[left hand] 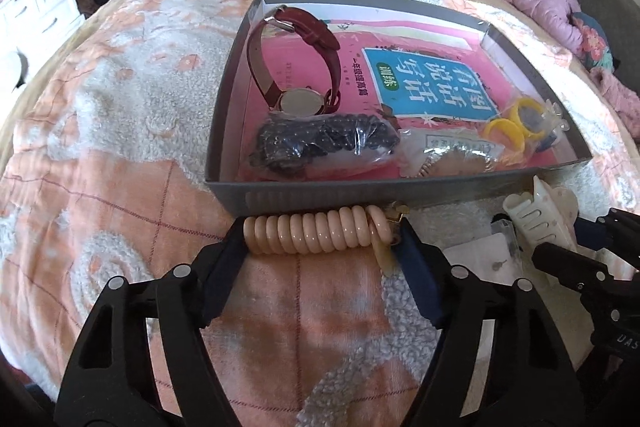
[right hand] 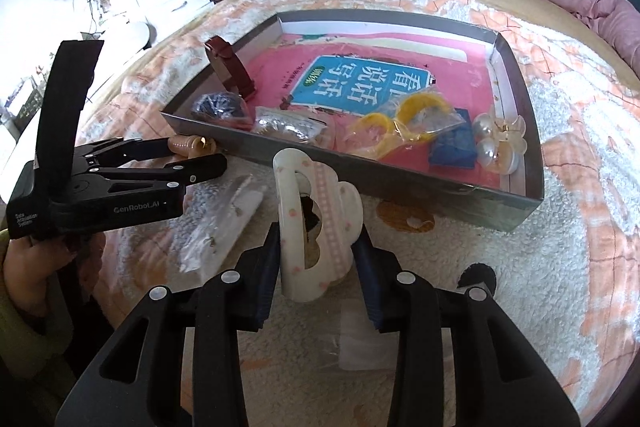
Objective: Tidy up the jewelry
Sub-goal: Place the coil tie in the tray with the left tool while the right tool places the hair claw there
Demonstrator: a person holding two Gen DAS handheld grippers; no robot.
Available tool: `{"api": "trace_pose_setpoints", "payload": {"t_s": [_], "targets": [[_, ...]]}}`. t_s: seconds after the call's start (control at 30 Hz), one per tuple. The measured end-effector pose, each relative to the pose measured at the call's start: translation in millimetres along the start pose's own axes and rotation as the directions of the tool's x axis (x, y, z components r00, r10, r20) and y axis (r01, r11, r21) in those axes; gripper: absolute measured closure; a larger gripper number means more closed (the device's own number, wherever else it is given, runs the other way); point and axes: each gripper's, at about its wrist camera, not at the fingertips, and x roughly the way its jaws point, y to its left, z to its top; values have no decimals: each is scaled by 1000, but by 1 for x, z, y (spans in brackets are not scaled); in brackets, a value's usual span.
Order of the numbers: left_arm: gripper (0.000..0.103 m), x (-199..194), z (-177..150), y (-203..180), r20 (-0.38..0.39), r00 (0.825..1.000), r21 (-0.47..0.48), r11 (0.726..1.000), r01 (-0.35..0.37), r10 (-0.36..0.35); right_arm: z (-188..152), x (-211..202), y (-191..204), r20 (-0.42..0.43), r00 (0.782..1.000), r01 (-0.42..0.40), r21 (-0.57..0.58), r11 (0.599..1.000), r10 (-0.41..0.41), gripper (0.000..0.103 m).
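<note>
Black plastic tongs point(right hand: 316, 267) with silver rivets, navy-padded fingers point(right hand: 266, 279) and white "GenRobot.AI" lettering; a green sleeve point(right hand: 16, 307).

Glossy plastic coil point(left hand: 320, 231), fleecy blanket point(left hand: 120, 115)

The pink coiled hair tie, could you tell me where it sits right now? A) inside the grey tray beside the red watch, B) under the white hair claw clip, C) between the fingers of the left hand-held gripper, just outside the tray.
C: the pink coiled hair tie spans the left hand-held gripper, in front of the grey tray's near wall.
</note>
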Motion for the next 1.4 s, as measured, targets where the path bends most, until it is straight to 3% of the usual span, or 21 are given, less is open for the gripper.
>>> {"api": "trace_pose_setpoints", "payload": {"t_s": [0.33,0.63,0.97,1.4], "targets": [[38,-32,-14,-3,8,997,36,996,82,-82,-3,-29,7,52,998,-34,1,999,34,68],[38,-69,-23,4,41,994,57,994,97,-99,4,-41,26,82,992,-89,-27,996,91,68],[38,-80,7,9,111,990,56,995,86,-92,27,-50,23,139,988,-64,-28,998,68,68],[38,-48,49,-6,100,991,100,992,74,-84,55,-52,-18,198,980,12,43,999,-20,68]]}}
